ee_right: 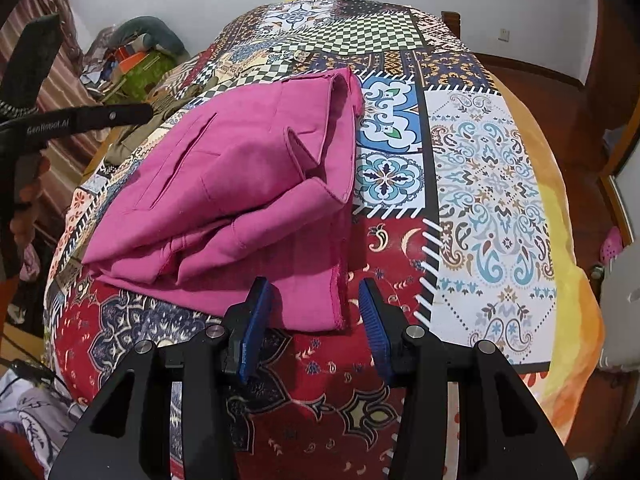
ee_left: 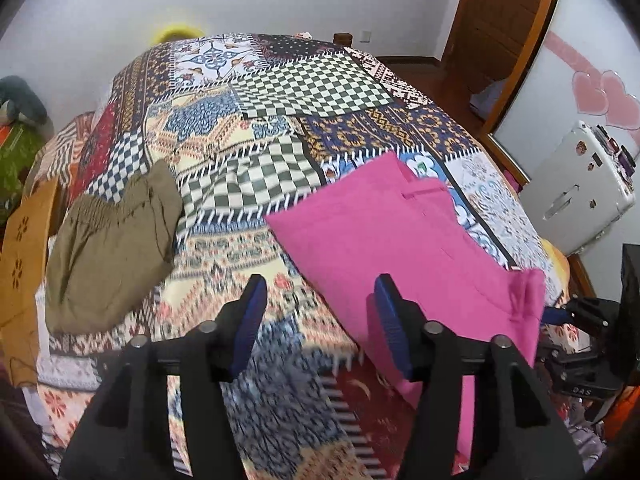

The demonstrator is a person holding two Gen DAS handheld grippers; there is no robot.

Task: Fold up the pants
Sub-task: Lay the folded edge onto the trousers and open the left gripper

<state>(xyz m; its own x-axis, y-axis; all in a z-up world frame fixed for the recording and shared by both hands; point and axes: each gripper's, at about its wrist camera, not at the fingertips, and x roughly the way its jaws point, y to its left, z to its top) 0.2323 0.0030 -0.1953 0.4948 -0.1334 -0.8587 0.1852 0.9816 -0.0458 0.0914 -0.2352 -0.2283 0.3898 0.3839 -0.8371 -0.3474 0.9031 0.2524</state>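
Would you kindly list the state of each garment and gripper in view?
pink pants: folded in layers, lying on the bedspread
olive pants: folded, lying apart near the bed's edge
left gripper: open, holding nothing
right gripper: open, over the pink hem, not gripping

The pink pants are matt woven cloth with stitched seams and a raw, slightly frayed hem. The olive shorts look like soft matt cloth, gathered at an elastic waist. The bedspread is smooth printed fabric with a faint sheen. The left tongs and right tongs are matt black plastic with ribbed blue pads and bright metal pins. The suitcase is glossy white hard plastic
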